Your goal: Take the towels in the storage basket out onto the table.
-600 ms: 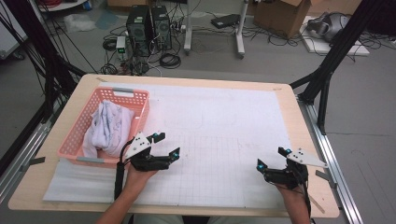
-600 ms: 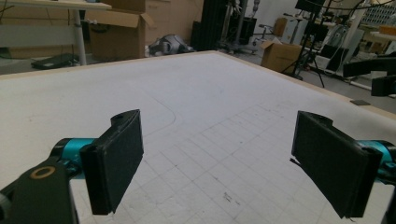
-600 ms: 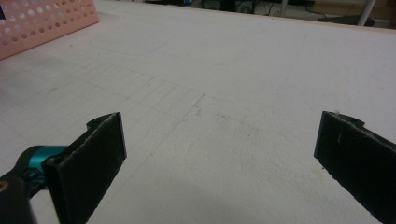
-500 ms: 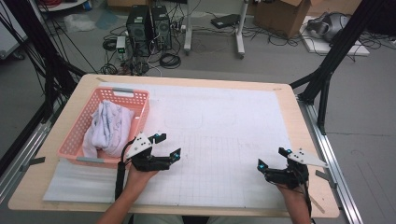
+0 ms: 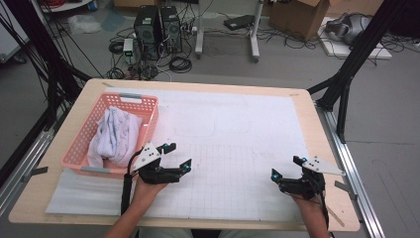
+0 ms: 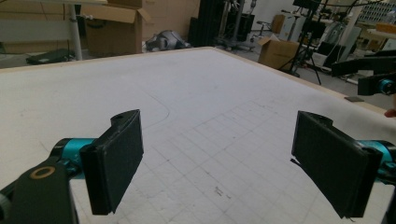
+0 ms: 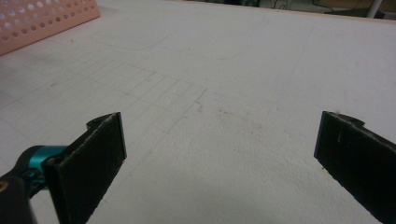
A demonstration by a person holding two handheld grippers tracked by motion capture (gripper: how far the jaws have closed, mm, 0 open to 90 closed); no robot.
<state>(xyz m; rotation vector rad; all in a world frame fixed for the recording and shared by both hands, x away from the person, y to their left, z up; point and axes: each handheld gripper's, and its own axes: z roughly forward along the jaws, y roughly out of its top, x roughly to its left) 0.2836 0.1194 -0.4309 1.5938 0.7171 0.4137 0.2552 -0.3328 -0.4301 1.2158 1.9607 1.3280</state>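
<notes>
**Cloth waits in basket while both grippers hover with jaws wide**

Cloth [image 5: 115, 136], white with faint grey-blue marks, lies crumpled in a heap inside the pink basket [image 5: 148, 115] at the left of the table, filling most of it.

Nearest the person, in the high view, two forearms come up from the bottom edge. The left gripper [image 5: 177, 157] sits just beside the basket's near right corner, not touching it. The right gripper [image 5: 286, 167] is well apart from it, near the table's right front corner. Both have their jaws spread wide with nothing between them.

The left gripper view looks low across the white mat [image 6: 196, 93]: its two black jaws frame bare gridded surface, and the other gripper's black and teal tip [image 6: 373, 79] shows at the far right. This view also shows the table's far edge and cardboard boxes on the floor beyond. The right gripper view shows the same mat between its jaws, with a corner of the basket's perforated wall [image 7: 42, 18] at upper left.

Between the two grippers the mat lies open, printed with a fine grid near the person and faint curved outlines further off. The wooden table [image 5: 317, 129] rim borders the mat on all sides. Beyond the table stand computer towers, cables and black frame legs.
</notes>
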